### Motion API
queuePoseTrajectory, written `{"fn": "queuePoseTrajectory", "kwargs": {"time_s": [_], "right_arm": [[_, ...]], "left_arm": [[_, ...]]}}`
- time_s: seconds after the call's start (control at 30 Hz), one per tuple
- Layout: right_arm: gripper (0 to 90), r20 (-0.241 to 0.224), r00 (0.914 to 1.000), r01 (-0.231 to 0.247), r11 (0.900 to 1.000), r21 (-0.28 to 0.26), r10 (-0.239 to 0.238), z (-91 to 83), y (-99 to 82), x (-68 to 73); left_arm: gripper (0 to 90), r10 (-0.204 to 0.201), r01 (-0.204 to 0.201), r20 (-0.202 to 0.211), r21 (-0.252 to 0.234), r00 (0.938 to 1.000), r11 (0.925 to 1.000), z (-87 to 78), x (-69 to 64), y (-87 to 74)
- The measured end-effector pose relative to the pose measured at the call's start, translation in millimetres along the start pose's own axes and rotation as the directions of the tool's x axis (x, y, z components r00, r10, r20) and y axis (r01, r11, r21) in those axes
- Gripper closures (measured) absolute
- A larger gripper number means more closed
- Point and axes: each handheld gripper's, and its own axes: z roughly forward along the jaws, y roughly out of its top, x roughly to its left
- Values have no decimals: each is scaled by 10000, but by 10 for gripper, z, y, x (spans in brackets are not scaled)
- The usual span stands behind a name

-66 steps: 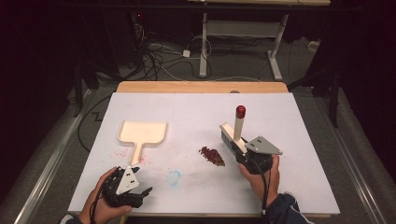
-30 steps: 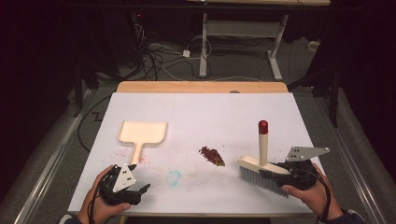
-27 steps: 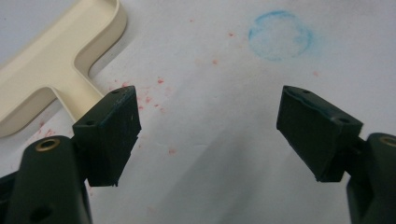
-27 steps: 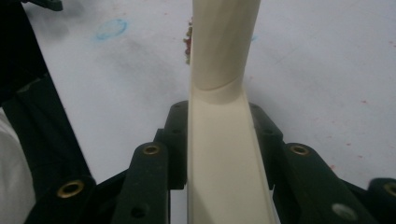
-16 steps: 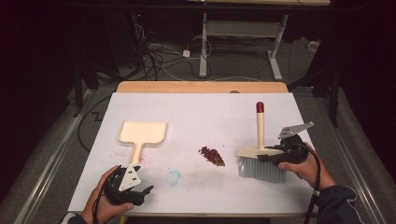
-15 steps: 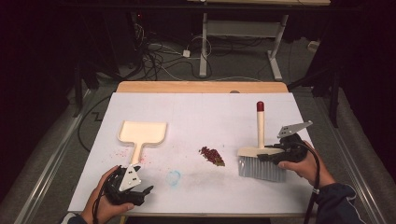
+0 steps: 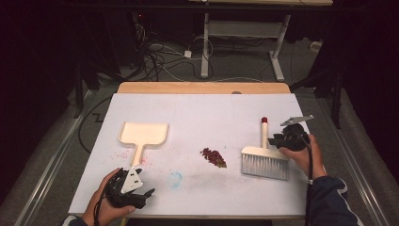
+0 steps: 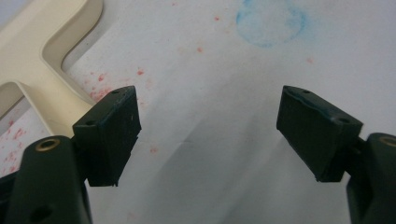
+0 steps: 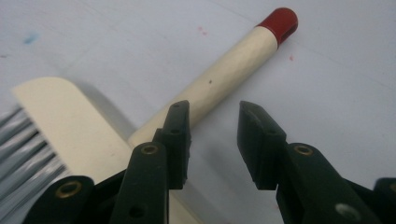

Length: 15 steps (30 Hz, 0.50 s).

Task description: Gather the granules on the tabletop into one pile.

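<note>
Nearby: dustpan [image 7: 142,134] left | crumbs [image 7: 213,157] between | brush [image 7: 264,159] right

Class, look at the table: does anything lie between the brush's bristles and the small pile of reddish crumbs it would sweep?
Nothing visible does. Bare white table surface separates the cream wooden brush with grey bristles from the reddish crumb pile; the cream dustpan lies beyond the pile.

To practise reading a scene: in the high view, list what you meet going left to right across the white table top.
left gripper → dustpan → blue smudge → red crumb pile → brush → right gripper
</note>
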Motion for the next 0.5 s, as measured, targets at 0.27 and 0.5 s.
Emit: {"fn": "queuePoseTrajectory", "kwargs": {"time_s": [0.27,0.5], "right_arm": [[617,633,9980,47,10000,88,-53,102,17,37],[565,935,9955,-142,9990,-431,182,105,14,48]], "left_arm": [[207,15,-15,23,-41,10000,10000,2,6,1],[207,88,-91,-144,-227,9999,9997,-23,7,14]]}}
